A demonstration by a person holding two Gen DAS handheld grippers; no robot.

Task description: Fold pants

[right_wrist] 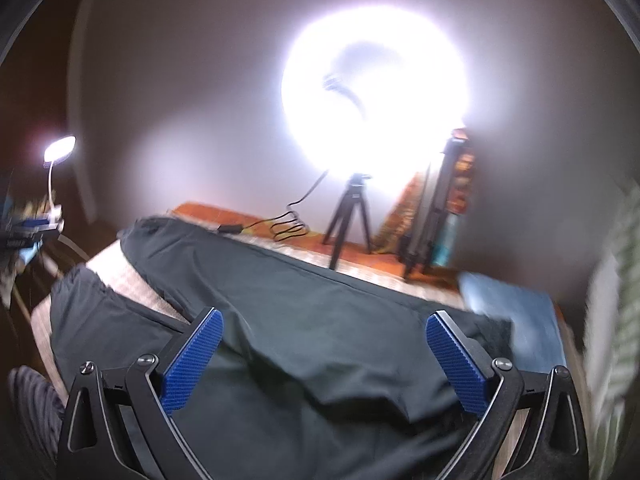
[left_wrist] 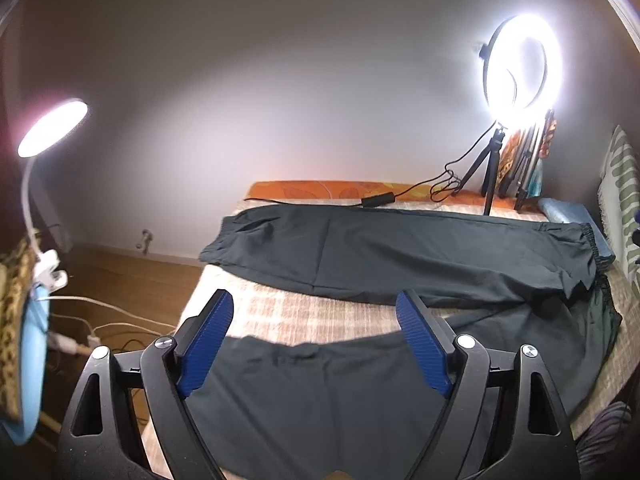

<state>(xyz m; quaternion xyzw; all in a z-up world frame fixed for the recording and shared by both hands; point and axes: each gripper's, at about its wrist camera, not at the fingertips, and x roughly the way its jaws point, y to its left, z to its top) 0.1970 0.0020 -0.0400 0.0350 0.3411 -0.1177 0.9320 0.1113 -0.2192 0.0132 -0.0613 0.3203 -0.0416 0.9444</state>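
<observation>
Dark pants (left_wrist: 400, 256) lie spread on a bed with a pale plaid cover (left_wrist: 304, 316). One leg stretches across the far side, its cuff at the left and the elastic waistband (left_wrist: 592, 240) at the right. The other leg (left_wrist: 320, 400) lies nearer, under my left gripper (left_wrist: 314, 298), which hangs open just above it with nothing between its blue pads (left_wrist: 208, 340). In the blurred right wrist view the pants (right_wrist: 320, 320) fill the middle. My right gripper (right_wrist: 325, 316) hovers over them near the waist end, open and holding nothing.
A bright ring light (left_wrist: 520, 64) on a small tripod (left_wrist: 490, 176) stands at the bed's far right, its cable (left_wrist: 420, 192) trailing along the orange edge. A folded blue cloth (left_wrist: 568, 212) lies beside the waistband. A desk lamp (left_wrist: 52, 128) and floor cables (left_wrist: 100, 320) are left of the bed.
</observation>
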